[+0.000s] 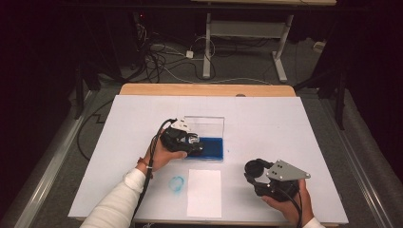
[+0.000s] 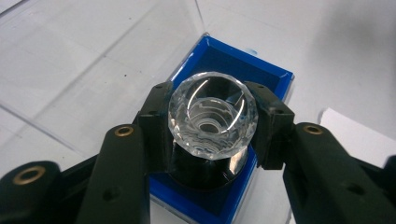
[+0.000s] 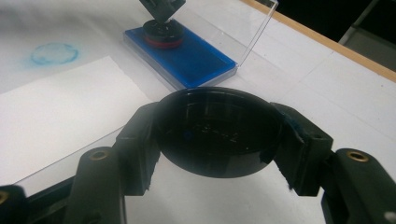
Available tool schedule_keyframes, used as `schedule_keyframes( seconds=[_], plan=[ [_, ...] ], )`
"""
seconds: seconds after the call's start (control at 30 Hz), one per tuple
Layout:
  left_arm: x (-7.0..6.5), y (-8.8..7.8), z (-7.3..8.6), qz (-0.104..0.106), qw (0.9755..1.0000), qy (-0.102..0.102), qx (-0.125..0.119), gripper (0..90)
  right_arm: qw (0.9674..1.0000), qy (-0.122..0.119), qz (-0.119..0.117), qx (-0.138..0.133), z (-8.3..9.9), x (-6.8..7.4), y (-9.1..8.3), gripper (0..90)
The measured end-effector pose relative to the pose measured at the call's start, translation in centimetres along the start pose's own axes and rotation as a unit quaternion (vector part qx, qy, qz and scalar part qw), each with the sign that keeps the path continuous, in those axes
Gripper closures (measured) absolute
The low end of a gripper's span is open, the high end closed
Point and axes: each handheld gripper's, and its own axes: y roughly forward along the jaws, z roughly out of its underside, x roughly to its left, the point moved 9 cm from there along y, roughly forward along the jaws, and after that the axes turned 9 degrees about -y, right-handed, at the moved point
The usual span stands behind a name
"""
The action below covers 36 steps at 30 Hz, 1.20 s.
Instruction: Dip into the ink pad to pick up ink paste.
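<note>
My left gripper point(image 2: 212, 123) clamped on stamp point(image 2: 212, 122), pressing into blue ink pad point(image 2: 224, 60). My right gripper point(image 3: 217, 140) grasping black cap point(image 3: 217, 133) above counter point(image 3: 289, 84).

Stamp's point(image 2: 212, 122) base hidden behind its faceted clear knob at frame centre, black cap's point(image 3: 218, 130) inside too dark to read, right forearm cut off at the high view's bottom right edge

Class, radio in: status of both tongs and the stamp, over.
Left tongs shut on stamp, pressed on blue ink pad. Right tongs shut on black cap. Nothing in the way.
</note>
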Motion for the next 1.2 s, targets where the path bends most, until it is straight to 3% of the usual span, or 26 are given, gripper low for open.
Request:
schedule_keyframes(
  seconds=[0.1,0.17,0.3,0.47,0.63,1.2],
  plan=[
    [0.02,0.16,-0.13,0.002,1.0000,-0.004,0.002,54.3,1.0000,0.000,0.002,0.000,-0.06,0.03,-0.03,38.4],
    [0.21,0.22,-0.24,0.006,0.9998,-0.020,0.002,54.3,1.0000,0.000,0.002,0.000,-0.05,0.01,-0.03,38.4],
    [0.11,0.42,-0.36,-0.003,0.9998,-0.017,0.008,54.3,1.0000,0.000,0.002,0.001,0.02,0.00,0.04,38.4],
    [0.29,0.42,-0.27,0.004,0.9996,-0.026,0.001,54.3,1.0000,0.000,0.003,0.002,0.01,0.02,-0.01,38.3],
    [0.08,0.53,-0.06,-0.001,0.9997,-0.023,-0.014,54.4,1.0000,0.000,0.000,-0.001,-0.02,0.07,0.01,38.3],
    [-0.12,0.62,0.23,-0.014,0.9994,-0.017,-0.028,54.3,1.0000,0.003,0.001,0.000,0.13,-0.05,0.07,38.2]
  ],
)
